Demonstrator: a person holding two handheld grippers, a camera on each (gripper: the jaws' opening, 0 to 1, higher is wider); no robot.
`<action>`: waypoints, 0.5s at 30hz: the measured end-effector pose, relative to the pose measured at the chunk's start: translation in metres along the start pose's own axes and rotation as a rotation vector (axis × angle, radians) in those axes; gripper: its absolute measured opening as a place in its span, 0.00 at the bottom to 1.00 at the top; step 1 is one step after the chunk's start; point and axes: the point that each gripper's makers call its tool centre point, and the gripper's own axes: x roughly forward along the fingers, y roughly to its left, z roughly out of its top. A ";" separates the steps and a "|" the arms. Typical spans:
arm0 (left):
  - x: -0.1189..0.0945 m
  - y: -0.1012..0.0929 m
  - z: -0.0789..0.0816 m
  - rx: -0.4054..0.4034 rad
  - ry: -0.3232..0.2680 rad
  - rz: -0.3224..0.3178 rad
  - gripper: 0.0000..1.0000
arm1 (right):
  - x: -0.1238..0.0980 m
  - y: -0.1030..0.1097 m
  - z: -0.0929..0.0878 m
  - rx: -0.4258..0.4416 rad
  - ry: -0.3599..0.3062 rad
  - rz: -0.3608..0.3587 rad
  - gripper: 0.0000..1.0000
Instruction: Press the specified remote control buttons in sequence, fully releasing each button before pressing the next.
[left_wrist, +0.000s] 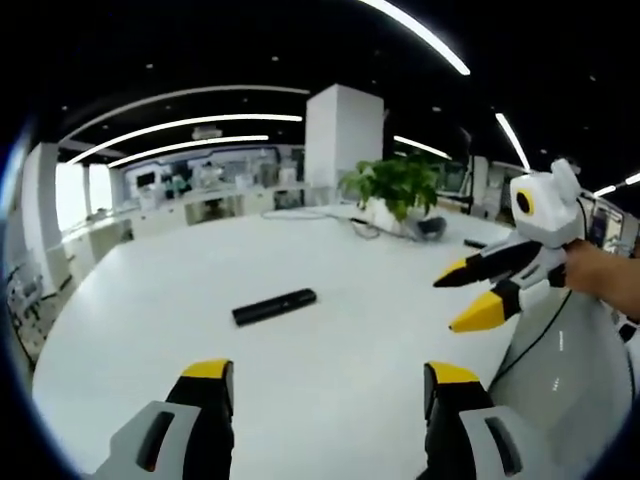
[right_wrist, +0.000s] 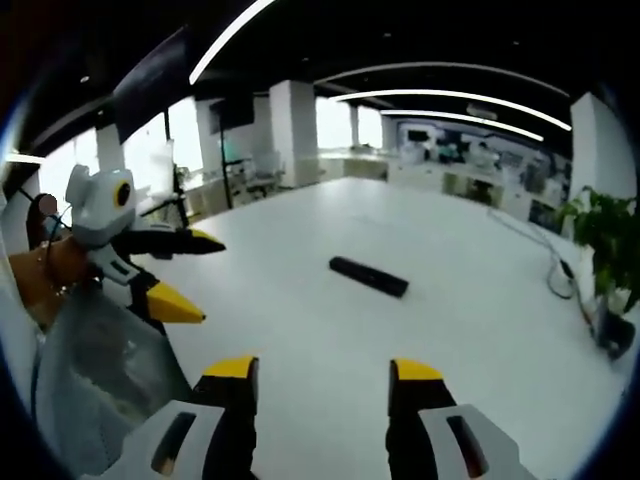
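We see both grippers, left (left_wrist: 328, 385) and right (right_wrist: 322, 380), wide apart, clear of the remote (left_wrist: 274, 306); plant (left_wrist: 392, 185) beyond; buttons unreadable.

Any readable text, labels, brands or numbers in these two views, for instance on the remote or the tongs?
None can be read.
Remote: a plain black bar lying on the white table; any button markings are too small to tell.
Left tongs and right tongs: yellow tips, grey bodies, no lettering visible.
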 end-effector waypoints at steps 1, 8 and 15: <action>0.000 0.001 0.000 -0.001 -0.001 0.001 0.80 | 0.000 0.000 0.000 0.000 0.000 0.001 0.49; 0.001 -0.001 -0.001 -0.002 -0.001 -0.002 0.80 | 0.001 0.002 0.002 -0.001 -0.010 0.006 0.48; 0.000 0.001 -0.003 -0.005 0.000 0.003 0.80 | 0.004 0.003 0.000 0.001 -0.004 0.012 0.48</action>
